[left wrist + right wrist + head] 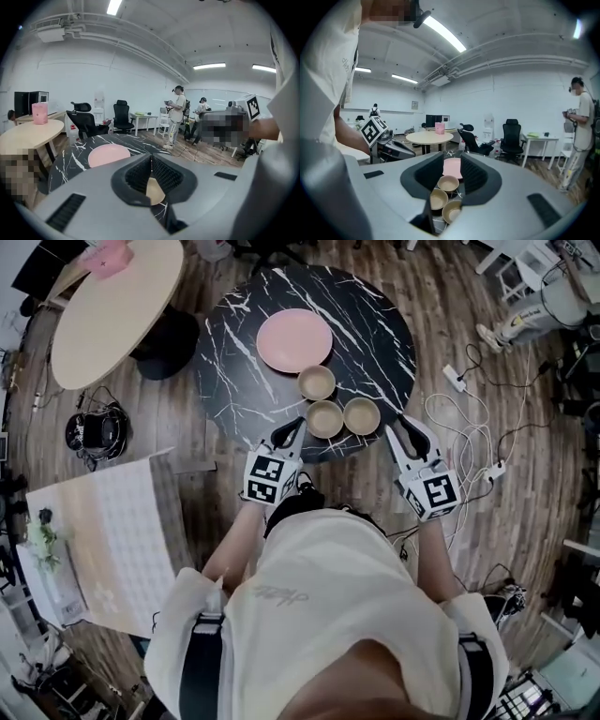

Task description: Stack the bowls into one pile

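The three bowls (324, 418) sit clustered at frame centre on the counter (375, 324), probably light, rigid and smooth, so take one by its rim; the left gripper (289, 434) is pressed together and empty, the right gripper (410, 434) spread and empty.

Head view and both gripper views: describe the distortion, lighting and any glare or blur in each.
Head view: fisheye curves the floor, corners go dark, table evenly lit, sharp. Left gripper view: ceiling light blows out; mosaic patches overlaid. Right gripper view: strip light glares; bowls clear.
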Motion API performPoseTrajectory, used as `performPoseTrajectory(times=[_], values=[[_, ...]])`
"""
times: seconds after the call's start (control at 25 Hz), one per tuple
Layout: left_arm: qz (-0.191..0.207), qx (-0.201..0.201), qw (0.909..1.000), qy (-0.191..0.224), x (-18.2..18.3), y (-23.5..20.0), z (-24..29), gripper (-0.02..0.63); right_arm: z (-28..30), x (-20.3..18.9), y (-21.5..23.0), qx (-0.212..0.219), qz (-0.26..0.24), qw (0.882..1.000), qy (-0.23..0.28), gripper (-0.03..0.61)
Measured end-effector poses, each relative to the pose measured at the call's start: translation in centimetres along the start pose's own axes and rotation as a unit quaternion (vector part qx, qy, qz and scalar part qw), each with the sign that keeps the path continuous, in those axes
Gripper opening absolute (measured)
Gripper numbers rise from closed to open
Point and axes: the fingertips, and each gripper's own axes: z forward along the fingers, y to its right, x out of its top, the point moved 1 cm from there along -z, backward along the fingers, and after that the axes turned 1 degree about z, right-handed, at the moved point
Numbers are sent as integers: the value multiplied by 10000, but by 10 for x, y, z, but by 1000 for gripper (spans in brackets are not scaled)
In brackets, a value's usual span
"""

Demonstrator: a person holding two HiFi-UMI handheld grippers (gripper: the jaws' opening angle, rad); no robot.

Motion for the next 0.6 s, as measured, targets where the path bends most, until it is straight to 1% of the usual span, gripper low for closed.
performPoseTrajectory(times=[0.16, 0.28, 0.4, 0.6], values=[[4, -328, 9994, 63, 15, -9, 23, 21, 14, 1, 2, -247, 105, 9996, -88, 106], [110, -577, 9982, 68, 21, -15, 33, 21, 21, 0, 7, -449, 209, 9987, -79, 104], [227, -573, 9981, 2, 19, -31, 37, 20, 29, -3, 10, -519, 291, 9982, -111, 104], [244, -428, 9987, -158, 13, -54, 40, 21, 40, -7, 17, -467, 398, 9979, -184, 103]])
